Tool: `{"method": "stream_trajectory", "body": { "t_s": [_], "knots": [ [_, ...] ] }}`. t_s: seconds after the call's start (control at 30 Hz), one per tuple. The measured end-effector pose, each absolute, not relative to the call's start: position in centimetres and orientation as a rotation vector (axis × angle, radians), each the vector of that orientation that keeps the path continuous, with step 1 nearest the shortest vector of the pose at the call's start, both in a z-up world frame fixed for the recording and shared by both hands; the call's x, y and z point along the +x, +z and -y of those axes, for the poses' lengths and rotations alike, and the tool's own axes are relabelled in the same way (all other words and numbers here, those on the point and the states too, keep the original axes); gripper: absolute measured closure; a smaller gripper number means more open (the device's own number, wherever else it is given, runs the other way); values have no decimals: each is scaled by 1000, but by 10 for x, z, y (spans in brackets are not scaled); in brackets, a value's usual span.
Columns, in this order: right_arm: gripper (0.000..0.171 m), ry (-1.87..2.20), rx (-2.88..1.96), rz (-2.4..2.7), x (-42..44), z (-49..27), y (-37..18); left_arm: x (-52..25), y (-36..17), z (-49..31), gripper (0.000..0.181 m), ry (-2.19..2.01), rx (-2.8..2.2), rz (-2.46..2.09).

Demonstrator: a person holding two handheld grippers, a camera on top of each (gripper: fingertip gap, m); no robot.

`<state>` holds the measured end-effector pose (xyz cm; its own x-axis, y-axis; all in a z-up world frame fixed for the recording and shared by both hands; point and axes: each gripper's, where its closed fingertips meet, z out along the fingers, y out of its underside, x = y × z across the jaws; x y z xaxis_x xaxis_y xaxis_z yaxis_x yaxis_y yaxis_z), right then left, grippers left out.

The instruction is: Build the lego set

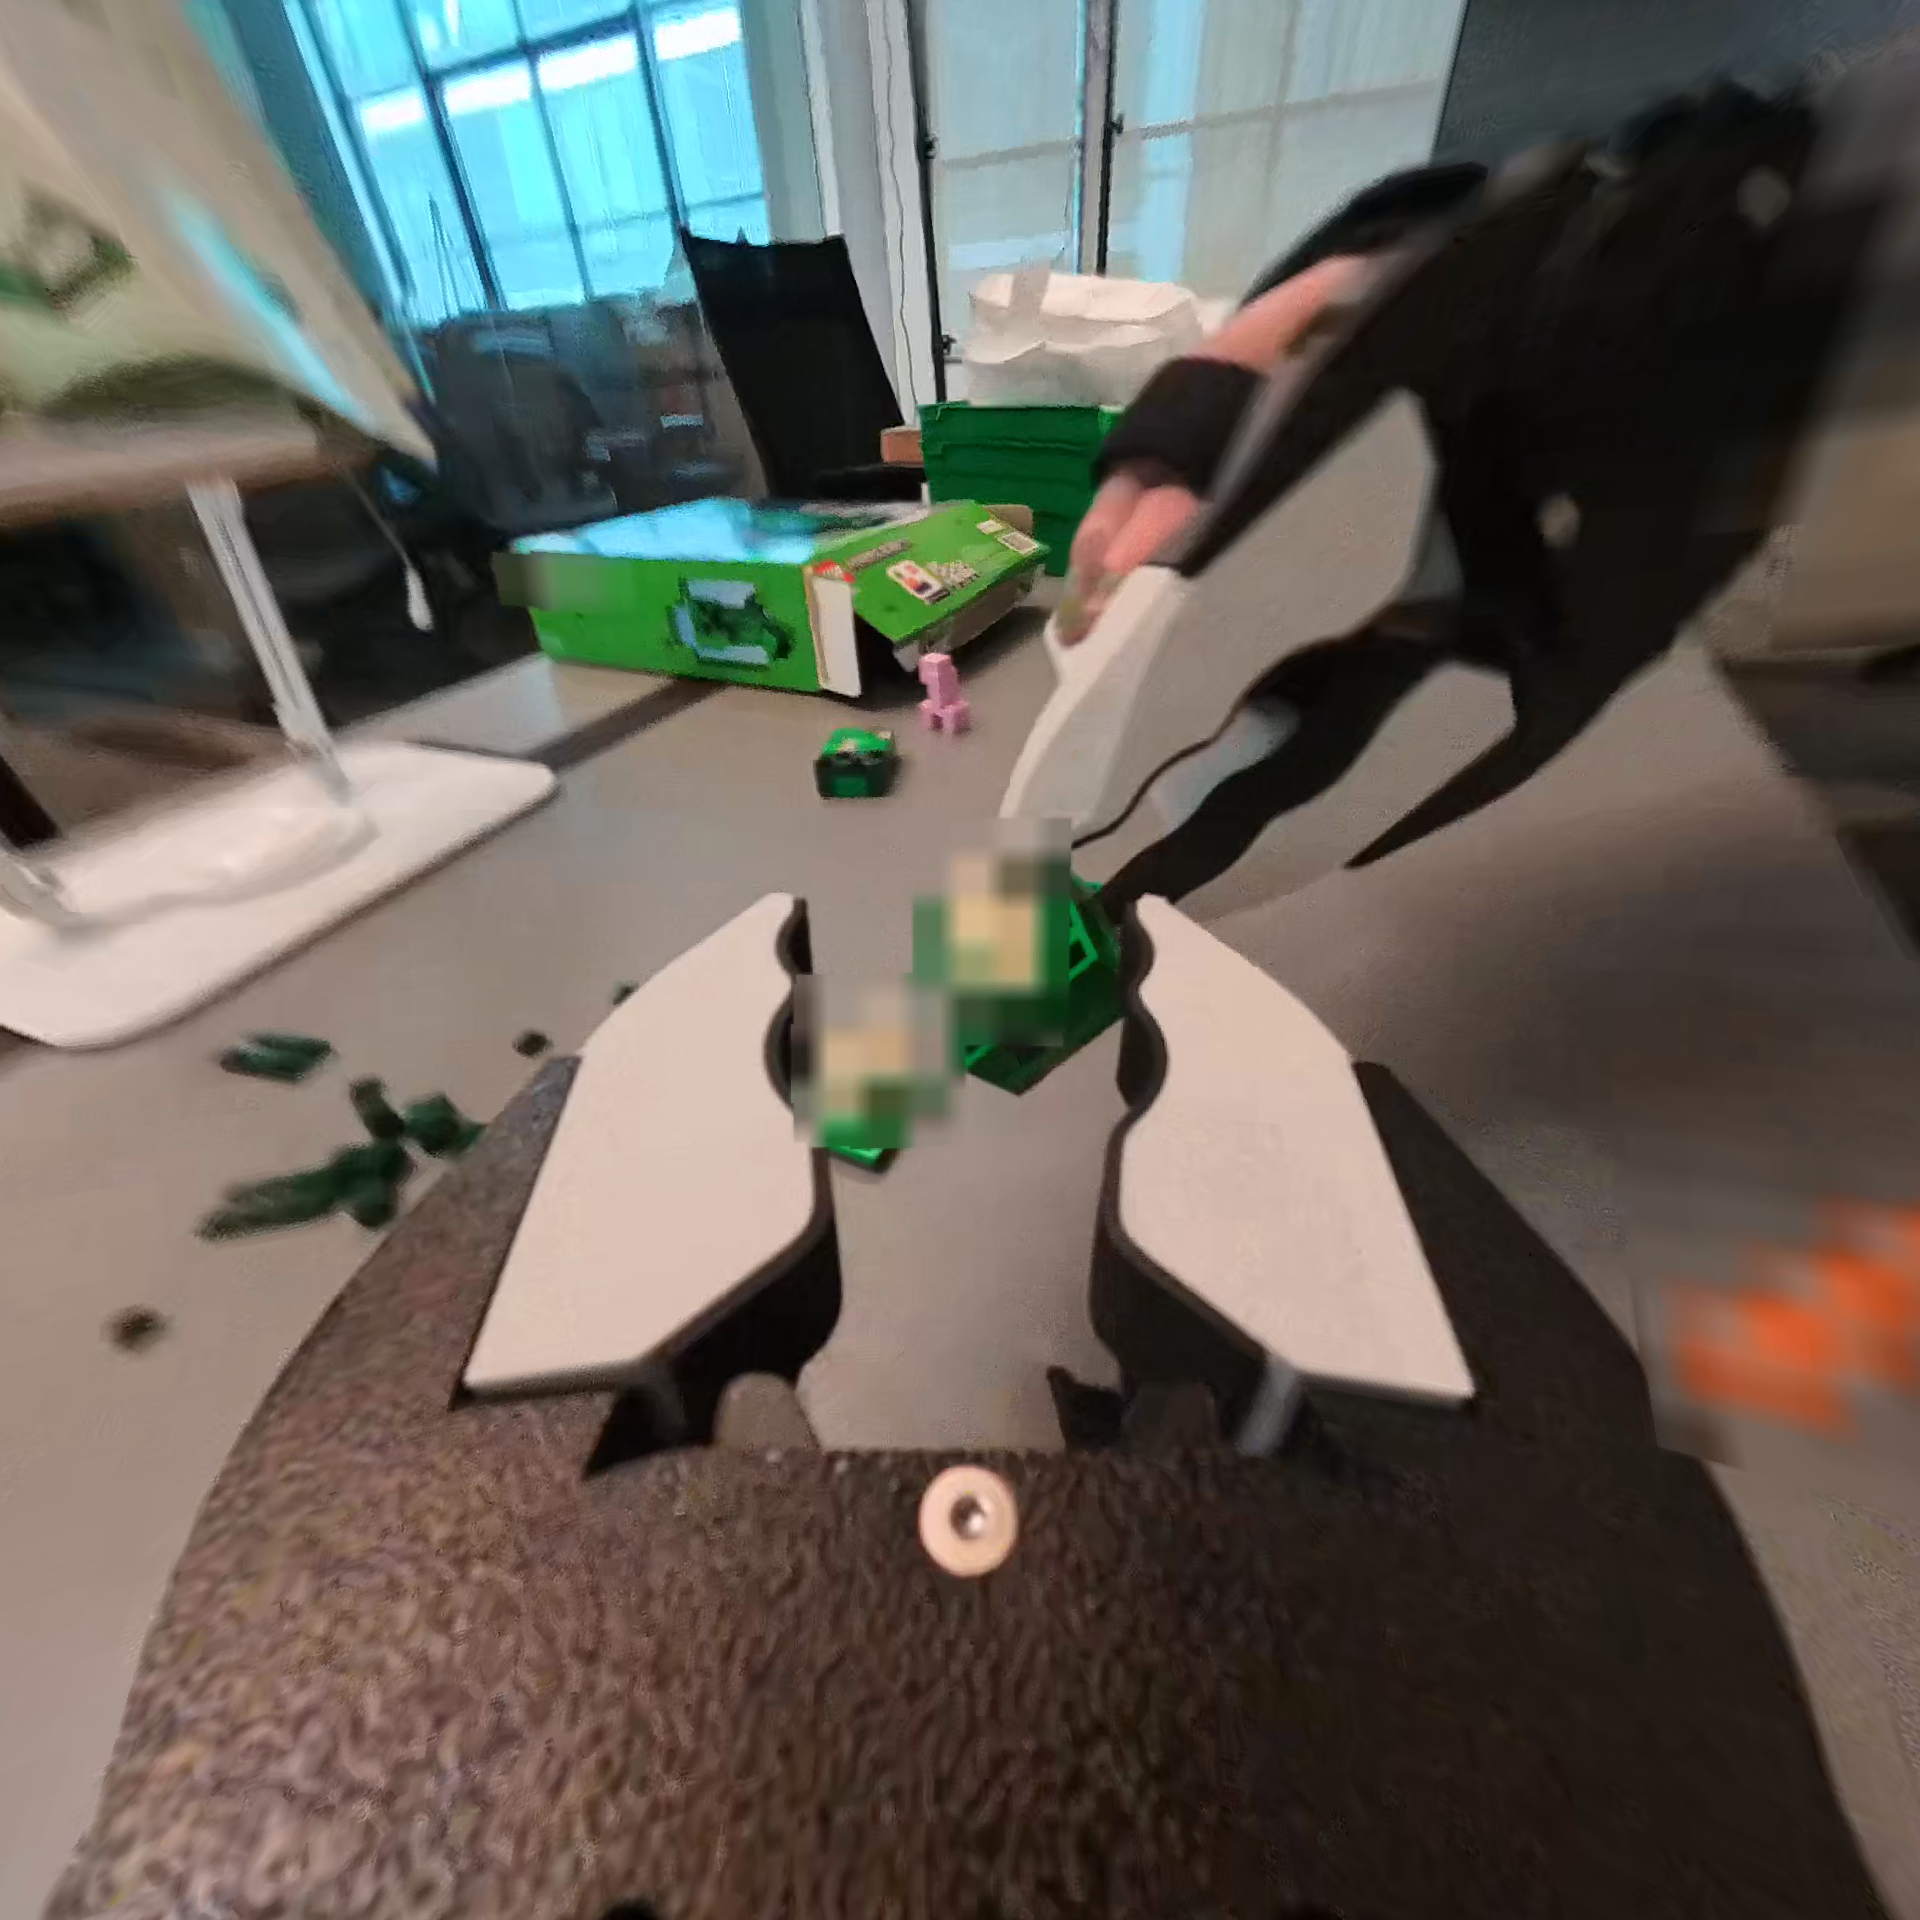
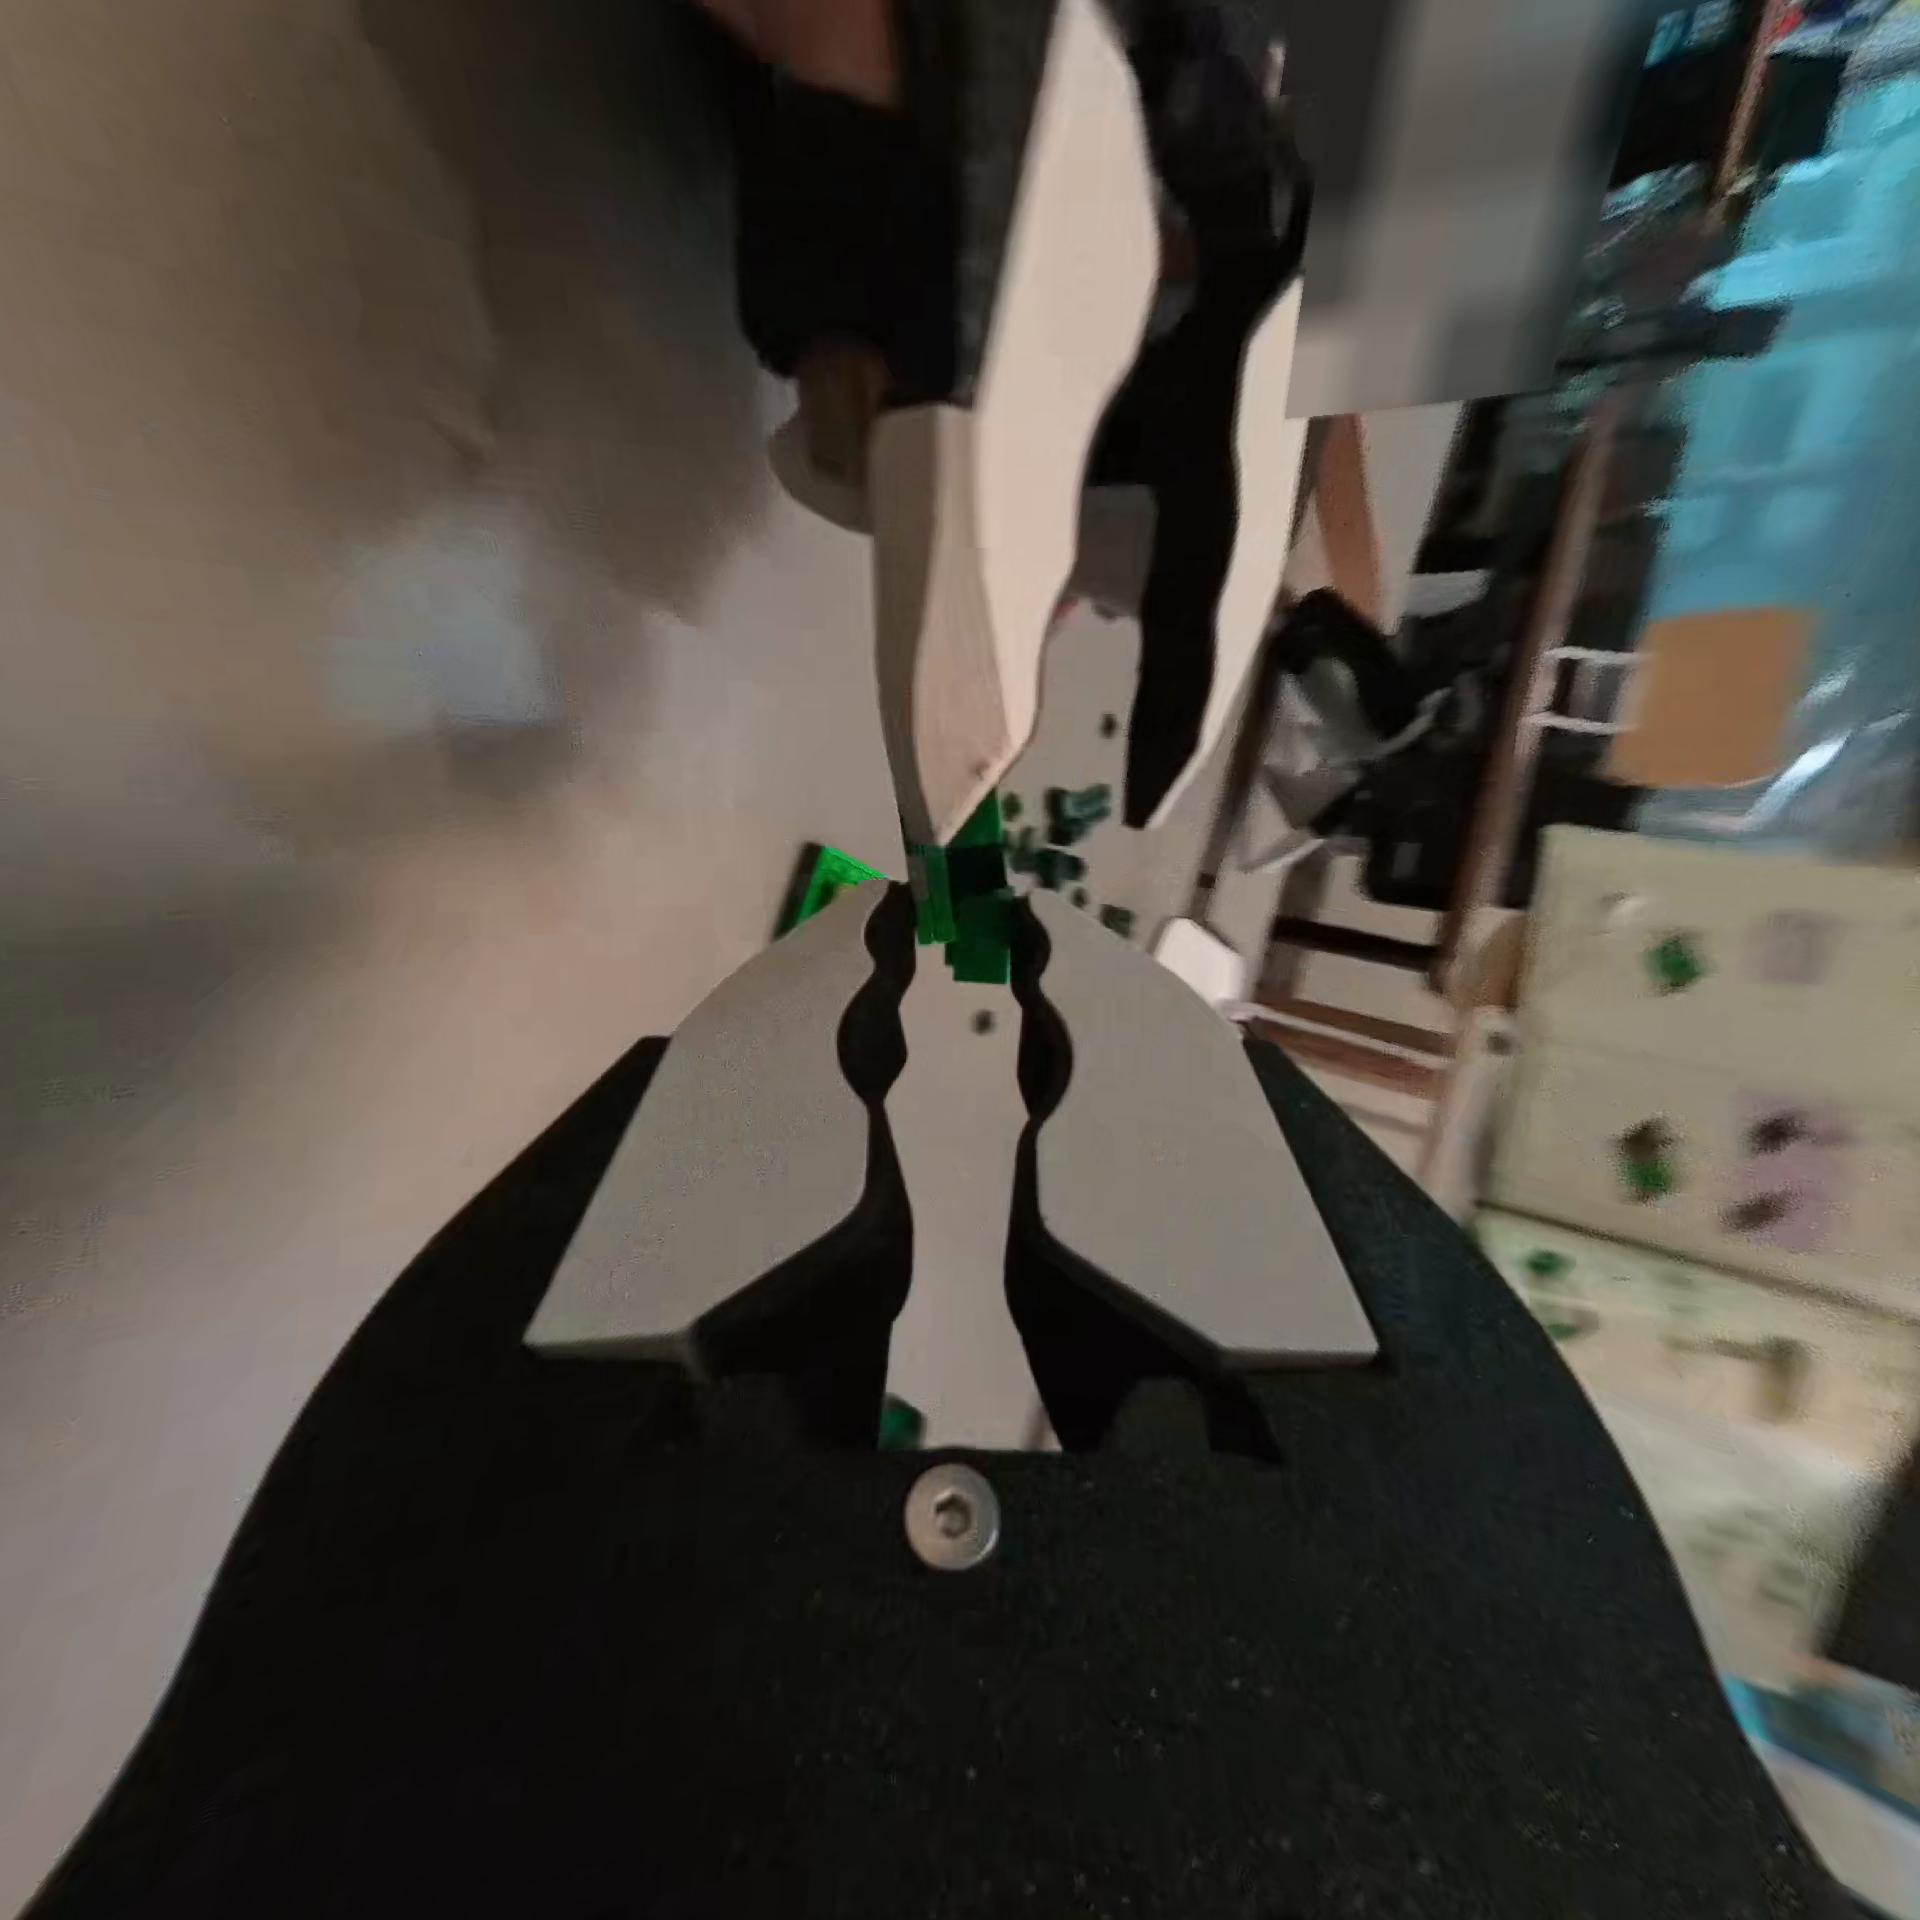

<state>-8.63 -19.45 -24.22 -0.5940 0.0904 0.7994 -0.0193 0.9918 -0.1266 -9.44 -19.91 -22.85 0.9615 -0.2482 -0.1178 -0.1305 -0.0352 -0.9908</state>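
A bright green lego build (image 1: 1023, 1060) sits between the fingertips of my left gripper (image 1: 966, 914), which is shut on it just above the grey table (image 1: 623, 831). Blurred patches cover part of the build. My right gripper (image 1: 1070, 862) comes in from the upper right, held by a gloved hand (image 1: 1153, 447), and its tips meet the far side of the build. In the right wrist view the right gripper (image 2: 961, 914) is closed narrowly on the green build (image 2: 977, 945). The left gripper (image 2: 1039, 831) reaches down to the build from above.
An open green lego box (image 1: 727, 603) lies at the back of the table. A pink lego figure (image 1: 943, 696) and a small green block (image 1: 857, 764) stand in front of it. Loose dark green pieces (image 1: 343, 1153) lie at left by a white stand base (image 1: 208, 883). An instruction booklet (image 2: 1714, 1091) is at right.
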Motion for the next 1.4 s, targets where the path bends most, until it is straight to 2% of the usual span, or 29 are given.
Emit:
{"method": "stream_trajectory", "body": {
  "t_s": [0.2,0.53,0.7,1.0,1.13,1.4],
  "knots": [
    [153,339,-226,2326,-79,200,-257,-82,-231,208,136,190,-1543,-625],
    [154,394,-345,2370,-75,193,-257,-74,-252,211,141,213,-1579,-781],
    [154,366,-325,2401,-73,198,-262,-68,-257,208,163,308,-1580,-819],
    [154,232,-125,2422,-75,202,-258,-72,-253,211,165,209,-1603,-787],
    [154,230,-271,2441,-78,200,-258,-76,-252,210,165,201,-1613,-762],
    [154,264,-198,2523,-68,203,-263,-68,-259,211,165,177,-1610,-814]
  ]
}}
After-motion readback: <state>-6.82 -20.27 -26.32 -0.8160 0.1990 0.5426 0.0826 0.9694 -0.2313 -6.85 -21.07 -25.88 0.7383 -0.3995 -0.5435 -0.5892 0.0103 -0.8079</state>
